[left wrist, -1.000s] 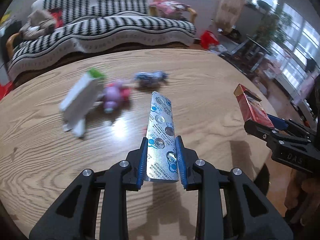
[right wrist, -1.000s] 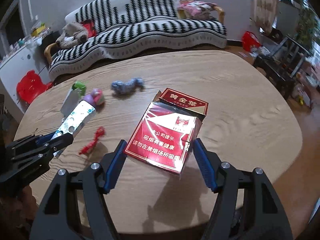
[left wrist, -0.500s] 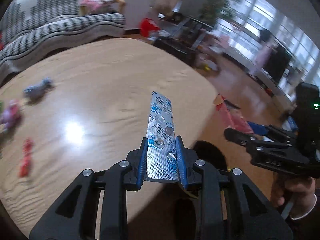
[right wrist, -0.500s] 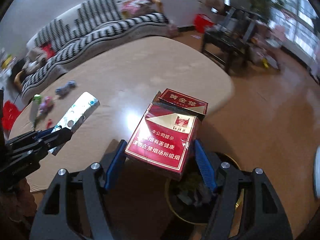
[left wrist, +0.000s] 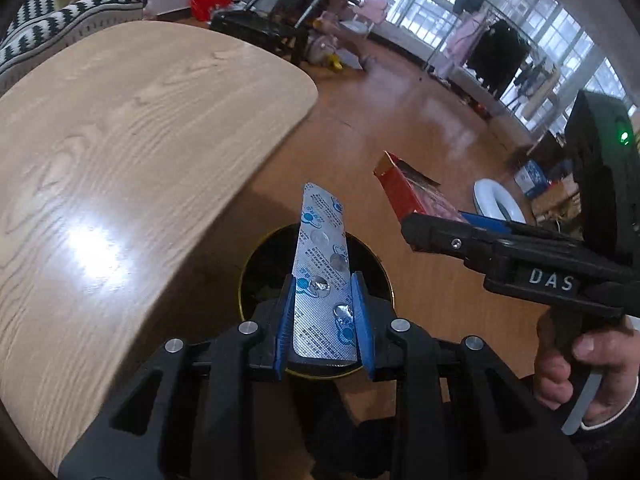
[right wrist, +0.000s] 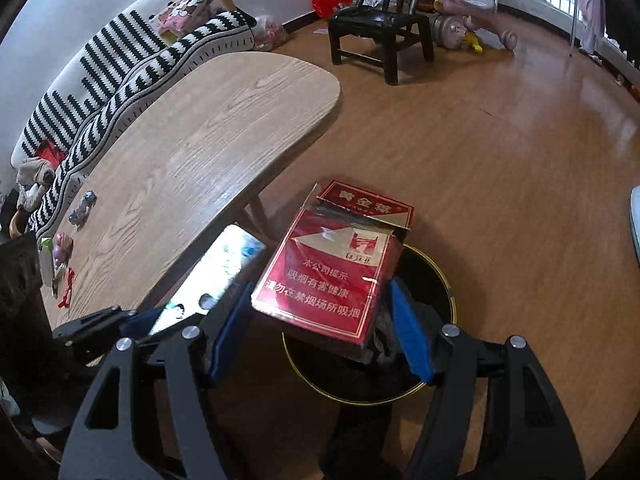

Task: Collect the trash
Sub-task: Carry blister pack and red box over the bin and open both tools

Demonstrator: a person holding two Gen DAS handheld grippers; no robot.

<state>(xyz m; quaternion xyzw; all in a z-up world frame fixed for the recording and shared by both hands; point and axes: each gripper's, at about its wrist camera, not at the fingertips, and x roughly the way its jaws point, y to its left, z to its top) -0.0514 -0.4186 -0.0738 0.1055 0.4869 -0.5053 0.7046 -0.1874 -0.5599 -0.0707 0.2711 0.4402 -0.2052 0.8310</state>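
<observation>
A silver blister pack (left wrist: 323, 280) is clamped between the blue pads of the left gripper (left wrist: 323, 322), its long body pointing forward and up. Directly below it a round black trash bin (left wrist: 372, 264) with a gold rim is seen standing on the wooden floor (left wrist: 400, 92), just beside the table edge. In the right wrist view a red cigarette pack (right wrist: 332, 276) with its lid flipped open is held from both sides by the right gripper (right wrist: 320, 332), and it is likewise poised above the bin (right wrist: 444, 280); dark contents are glimpsed inside, though they are too dim to be identified. The pack (left wrist: 404, 196) is also seen from the left wrist view, off to the right of the blister strip. The wooden table (right wrist: 192, 152) is found to the left, and small items are left on its far end: a red scrap (right wrist: 66, 292), a pinkish object (right wrist: 62, 246) that may be a toy, and a blue crumpled wrapper (right wrist: 82, 210). Beyond the table a black-and-white striped sofa (right wrist: 116, 64) is set against the wall, and a black stool (right wrist: 382, 32) stands on the floor further right.
</observation>
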